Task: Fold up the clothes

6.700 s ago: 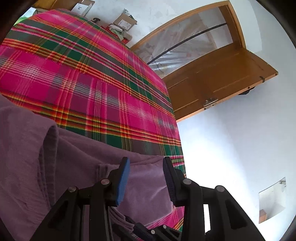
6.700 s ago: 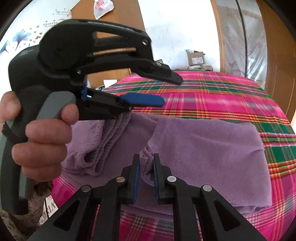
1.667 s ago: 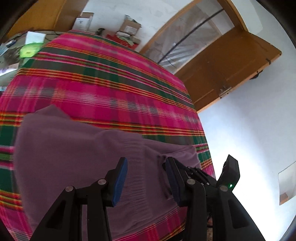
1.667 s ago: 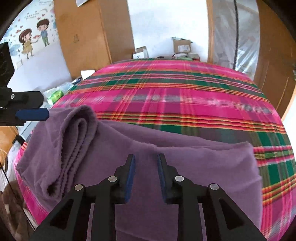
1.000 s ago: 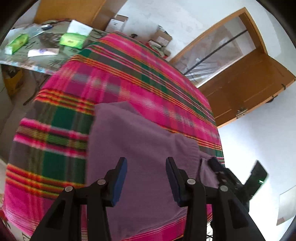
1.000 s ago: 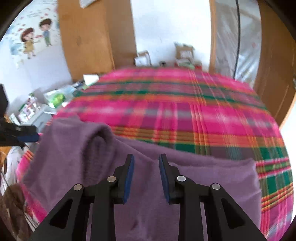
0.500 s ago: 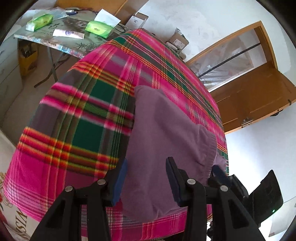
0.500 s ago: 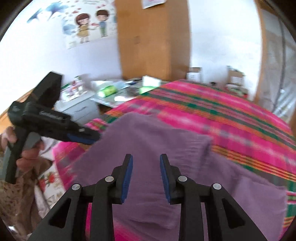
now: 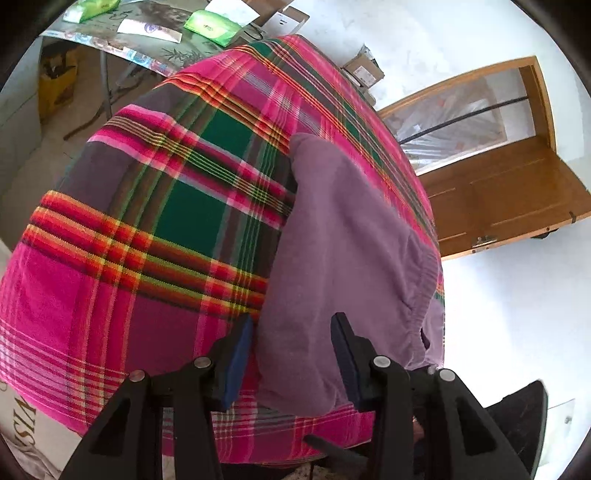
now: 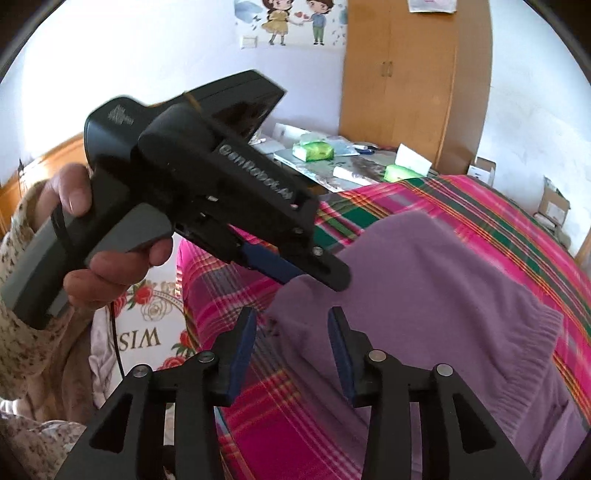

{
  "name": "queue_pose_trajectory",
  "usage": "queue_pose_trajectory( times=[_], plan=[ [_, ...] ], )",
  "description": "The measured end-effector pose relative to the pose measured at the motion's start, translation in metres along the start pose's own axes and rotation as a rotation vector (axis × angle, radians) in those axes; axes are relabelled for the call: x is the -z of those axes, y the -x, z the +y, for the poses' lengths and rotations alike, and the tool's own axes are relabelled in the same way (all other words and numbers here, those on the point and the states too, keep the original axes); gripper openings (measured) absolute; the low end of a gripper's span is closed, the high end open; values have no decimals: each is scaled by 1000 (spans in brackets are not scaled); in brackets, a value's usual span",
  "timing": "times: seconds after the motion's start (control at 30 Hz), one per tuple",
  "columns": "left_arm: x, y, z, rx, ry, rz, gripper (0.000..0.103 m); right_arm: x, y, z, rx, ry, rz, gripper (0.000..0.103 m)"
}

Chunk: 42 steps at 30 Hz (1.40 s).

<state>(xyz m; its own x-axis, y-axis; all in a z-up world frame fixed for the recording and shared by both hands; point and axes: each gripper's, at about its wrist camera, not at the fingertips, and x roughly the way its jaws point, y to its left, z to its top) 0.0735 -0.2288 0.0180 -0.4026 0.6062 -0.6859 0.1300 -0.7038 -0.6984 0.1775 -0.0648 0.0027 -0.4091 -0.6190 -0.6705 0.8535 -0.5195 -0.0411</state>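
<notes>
— Any writing you can make out from here?

— On the body of the left gripper [image 10: 314, 273], white raised letters that look like "GenRobot.ai". On the floor mat [image 10: 147, 332] with roses by the bed, upside-down letters "WIS"; the left wrist view catches "VIS" at its lower left corner. The boxes by the far wall carry labels too small to read.

— Where's the purple sweater?

— The purple sweater [image 9: 343, 236] lies folded near the corner of the bed, on the pink and green plaid bedspread [image 9: 155, 221], its ribbed hem toward the door side.

— What's changed?

— A second ago the right gripper [image 10: 291, 339] faced the middle of the bed with its pads close together. Now it looks toward the bed's corner and its jaws are opening, apart over the sweater's near edge, pressing nothing. The left gripper has come lower; it is spread too, the sweater's edge between its pads without being pinched.

— Anything only one camera gets?

— The right view alone shows the hand [image 10: 92, 236] in a floral sleeve, the wardrobe [image 10: 399, 74], the cartoon wall sticker [image 10: 291, 22] and the desk [image 10: 332, 166] with green tissue packs [image 10: 314, 151]. The left view alone has the wooden door [image 9: 509, 195].
</notes>
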Motion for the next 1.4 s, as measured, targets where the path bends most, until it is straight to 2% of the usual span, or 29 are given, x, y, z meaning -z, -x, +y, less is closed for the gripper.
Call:
queue_pose_trajectory(
  times=[0.2, 0.3, 0.5, 0.63, 0.87, 1.07, 1.1, 1.17, 1.27, 1.4],
  plan=[
    [-2, -4, -6, 37, -6, 24, 44, -4, -17, 19, 42, 47, 25, 42],
    [-4, -1, -6, 98, 8, 30, 44, -1, -27, 18, 67, 17, 54, 42],
    [-5, -1, -9, 142, 23, 32, 44, 2, -28, 18, 144, -8, 47, 42],
    [-4, -2, -9, 136, 33, 28, 44, -2, -34, 27, 205, -8, 41, 45],
    [-5, -1, -7, 136, 33, 28, 44, -6, -46, 30, 301, -57, 72, 46],
    [-4, 3, -5, 133, 28, 13, 44, -6, -47, 30, 329, -81, 73, 45],
    [-5, 4, -5, 132, 28, 9, 44, -6, -47, 29, 331, -82, 74, 45],
    [-7, 5, -5, 135, 32, 0, 44, -6, -46, 29, 345, -79, 75, 34],
    [-13, 6, -4, 145, 31, -30, 44, -6, -45, 25, 357, -95, 77, 24],
    [-27, 0, -7, 133, 32, -44, 44, -5, -42, 21, 352, -94, 70, 20]
  ],
)
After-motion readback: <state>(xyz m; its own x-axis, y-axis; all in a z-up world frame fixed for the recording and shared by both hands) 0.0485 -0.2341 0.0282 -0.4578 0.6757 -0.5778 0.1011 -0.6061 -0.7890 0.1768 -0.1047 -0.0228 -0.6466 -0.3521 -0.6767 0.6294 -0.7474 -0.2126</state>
